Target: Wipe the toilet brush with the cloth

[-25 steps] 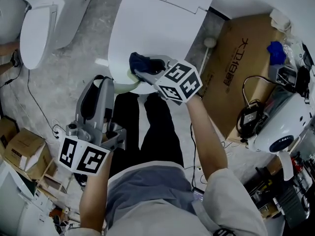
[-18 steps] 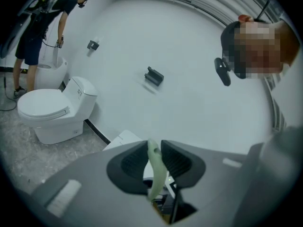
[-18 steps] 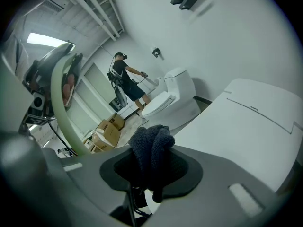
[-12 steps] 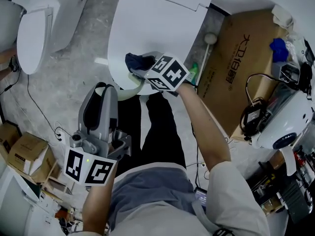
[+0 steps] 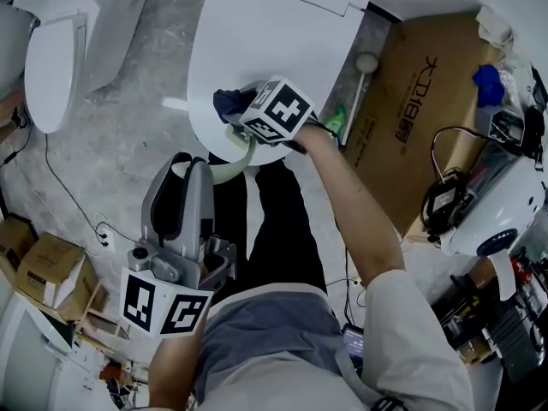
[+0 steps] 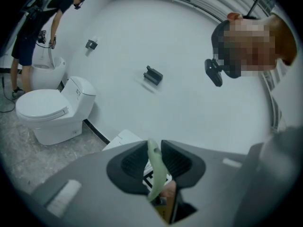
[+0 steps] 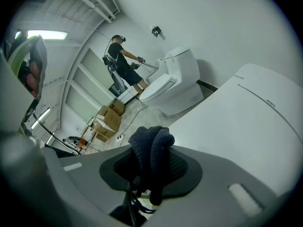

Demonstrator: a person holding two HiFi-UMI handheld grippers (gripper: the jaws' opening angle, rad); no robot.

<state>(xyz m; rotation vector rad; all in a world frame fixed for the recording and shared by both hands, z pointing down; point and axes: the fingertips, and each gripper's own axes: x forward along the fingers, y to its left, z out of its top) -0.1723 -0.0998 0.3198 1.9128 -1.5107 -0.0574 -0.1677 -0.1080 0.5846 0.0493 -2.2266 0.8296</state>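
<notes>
The left tool point(image 5: 183, 168) is clenched on the toilet brush point(image 6: 157, 171), a thin pale-green strip that stands edge-on between its jaws. In the head view the strip curves away from there toward the right tool point(image 5: 240, 114). It looks light and bendy (soft plastic or silicone, judging by that curve), so it will probably flex away under pressure. Wiping close to the left tool's hold should give firmer backing than working at the free end. The right tool grasps the cloth point(image 7: 151, 148), a dark blue knit bundle, soft and limp, bunched between its jaws near the brush's far end; whether the two touch cannot be told. Both meet at the front edge of the closed white toilet lid point(image 5: 282, 32). There is open room above the lid, the person's legs point(image 5: 274, 221) are directly below, and a cardboard sheet point(image 5: 419, 101) lies off to the right.
</notes>
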